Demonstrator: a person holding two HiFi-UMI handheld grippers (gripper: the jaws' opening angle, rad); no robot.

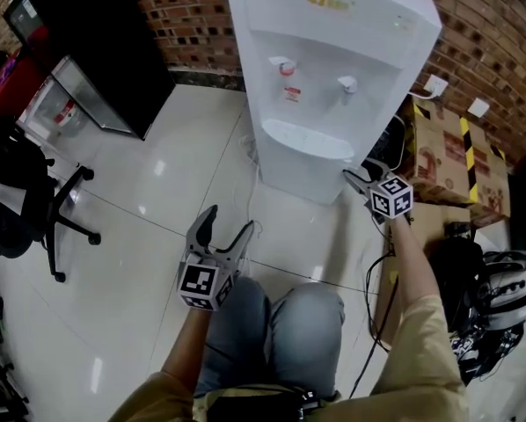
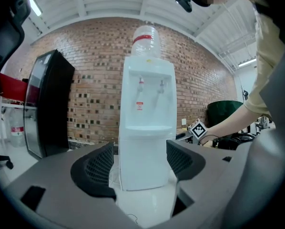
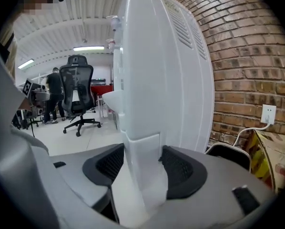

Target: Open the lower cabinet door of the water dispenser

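Grasp step in hand. Right gripper [image 1: 358,177] sits at the dispenser's [image 1: 333,69] lower right edge, jaws clamped on the door [image 3: 143,175] edge — pads appear seated. Left gripper [image 1: 223,233] hangs gaping, empty, well short of the front. Next move, as judged — pull that edge outward, swinging the door clear.

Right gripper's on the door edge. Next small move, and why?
Probably draw the right gripper back toward you, swinging the lower cabinet door out: its pads are closed on the door's side edge, and the door looks shut.
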